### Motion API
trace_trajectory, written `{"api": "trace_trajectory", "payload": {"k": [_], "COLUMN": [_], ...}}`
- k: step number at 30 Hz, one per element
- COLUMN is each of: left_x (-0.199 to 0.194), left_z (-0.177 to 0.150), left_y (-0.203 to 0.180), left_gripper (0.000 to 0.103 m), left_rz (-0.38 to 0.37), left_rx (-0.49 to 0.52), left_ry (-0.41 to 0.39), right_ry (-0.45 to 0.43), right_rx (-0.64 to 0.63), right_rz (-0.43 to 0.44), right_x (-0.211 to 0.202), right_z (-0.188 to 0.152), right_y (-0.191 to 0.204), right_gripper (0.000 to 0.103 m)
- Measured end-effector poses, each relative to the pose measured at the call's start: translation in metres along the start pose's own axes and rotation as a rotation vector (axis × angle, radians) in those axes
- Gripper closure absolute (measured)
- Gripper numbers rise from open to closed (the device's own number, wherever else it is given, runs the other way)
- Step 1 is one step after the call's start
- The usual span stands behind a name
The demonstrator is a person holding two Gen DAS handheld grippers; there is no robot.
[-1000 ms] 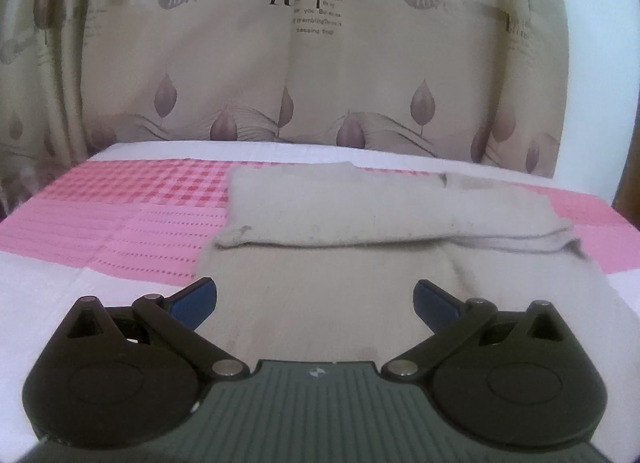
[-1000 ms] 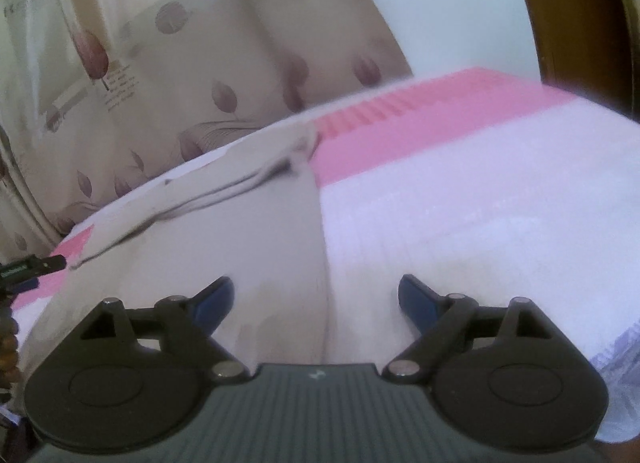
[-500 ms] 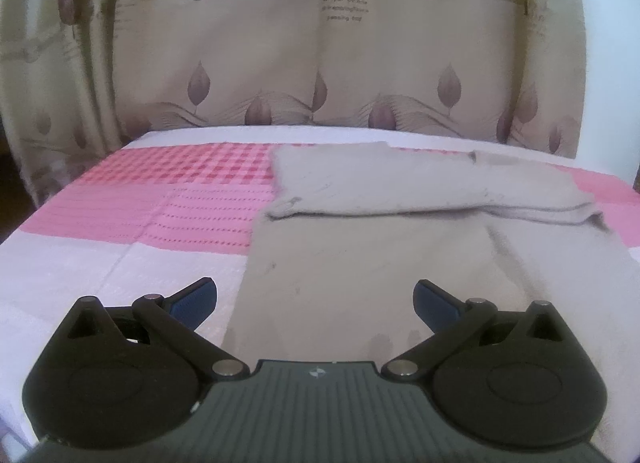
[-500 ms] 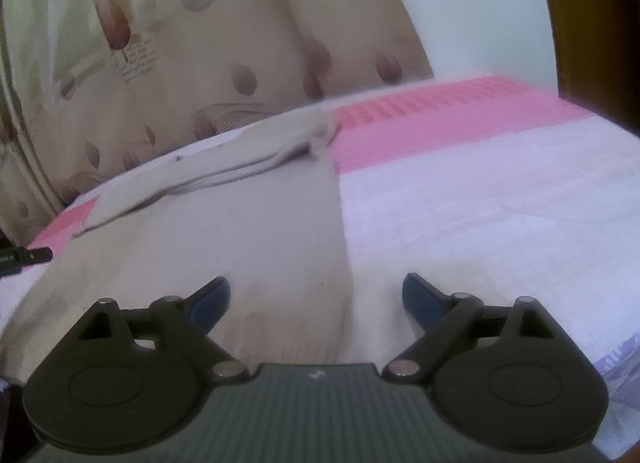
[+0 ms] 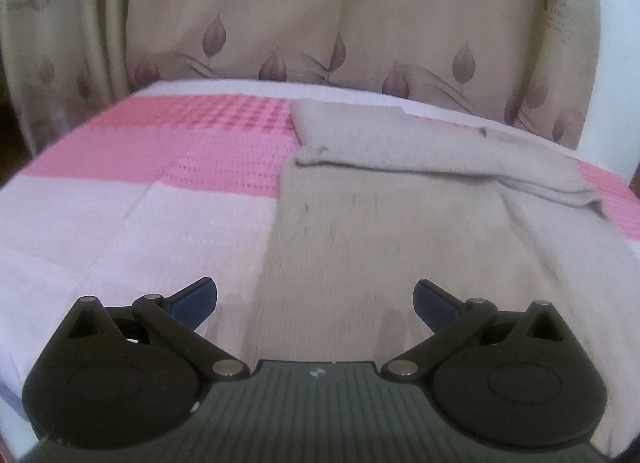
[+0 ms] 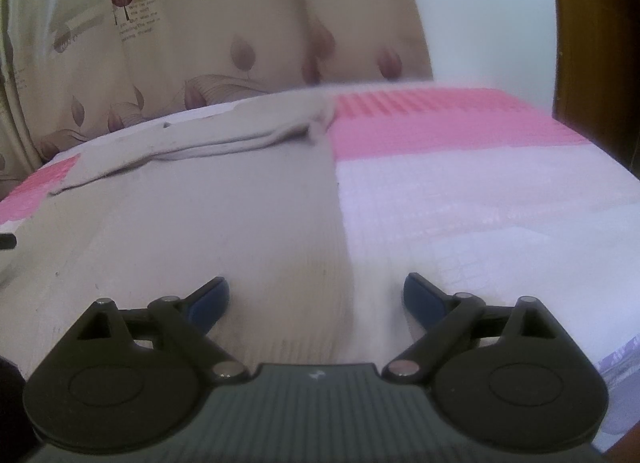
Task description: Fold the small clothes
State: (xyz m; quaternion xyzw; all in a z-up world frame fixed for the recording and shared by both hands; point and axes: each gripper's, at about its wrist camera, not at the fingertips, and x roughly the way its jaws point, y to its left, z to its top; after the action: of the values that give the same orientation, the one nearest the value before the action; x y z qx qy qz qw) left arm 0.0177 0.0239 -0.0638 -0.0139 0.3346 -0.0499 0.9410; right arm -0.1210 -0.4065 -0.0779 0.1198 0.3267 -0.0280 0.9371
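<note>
Two wrist views of a beige sweater (image 5: 384, 239) lying flat on a bed (image 5: 120, 223) covered in pink and white, with a leaf-print curtain (image 5: 280, 23) hanging behind the far edge. The left gripper (image 5: 315, 297) is hovering with its jaws spread wide and nothing between them; the sweater's left side edge is running straight ahead from a spot just inside the left blue fingertip, so most of the gap is lying over knit and only a sliver over bare cover. The right gripper (image 6: 316, 295) is likewise spread wide and empty, and here the sweater (image 6: 200, 215) is showing the mirror case: its right side edge is running forward through the middle of the gap, with knit lying ahead and to the left, bare cover ahead and to the right. The garment's long axis is thus pointing directly away from both grippers, its near hem closest to them and dipping out of sight beneath the gripper bodies. At the far end, well ahead of the fingertips, the sleeves are lying folded across the chest as a crosswise band. Each gripper is standing nearest its own hem corner, the left to the left corner and the right to the right, so neither has an advantage. The likely next move is closing on those two corners and carrying the hem forward toward the sleeve band.
</note>
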Motion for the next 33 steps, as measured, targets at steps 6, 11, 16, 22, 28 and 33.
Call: {"api": "trace_trajectory", "payload": {"k": [6, 11, 16, 22, 28, 33], "left_x": [-0.006, -0.011, -0.010, -0.012, -0.020, -0.029], "left_z": [-0.008, -0.013, -0.018, -0.026, -0.025, -0.025], "left_y": [-0.001, -0.008, -0.011, -0.005, 0.012, 0.023], "left_gripper": [0.000, 0.000, 0.000, 0.000, 0.003, 0.012], "left_rz": [0.013, 0.022, -0.062, -0.160, -0.275, -0.326], "left_rx": [0.017, 0.076, 0.125, 0.146, 0.159, 0.160], "left_ry": [0.020, 0.004, 0.027, 0.037, 0.081, 0.123], "right_ry": [-0.011, -0.034, -0.044, -0.036, 0.016, 0.066], "right_rx": [0.028, 0.064, 0.075, 0.071, 0.168, 0.186], "right_rz": [0.025, 0.058, 0.096, 0.114, 0.290, 0.354], "right_x": [-0.002, -0.005, -0.007, -0.009, -0.012, -0.013], "right_z": [-0.001, -0.003, -0.004, -0.003, 0.000, 0.004], "right_y": [-0.006, -0.011, -0.016, -0.015, -0.029, -0.036], "right_gripper": [0.007, 0.007, 0.007, 0.007, 0.007, 0.007]}}
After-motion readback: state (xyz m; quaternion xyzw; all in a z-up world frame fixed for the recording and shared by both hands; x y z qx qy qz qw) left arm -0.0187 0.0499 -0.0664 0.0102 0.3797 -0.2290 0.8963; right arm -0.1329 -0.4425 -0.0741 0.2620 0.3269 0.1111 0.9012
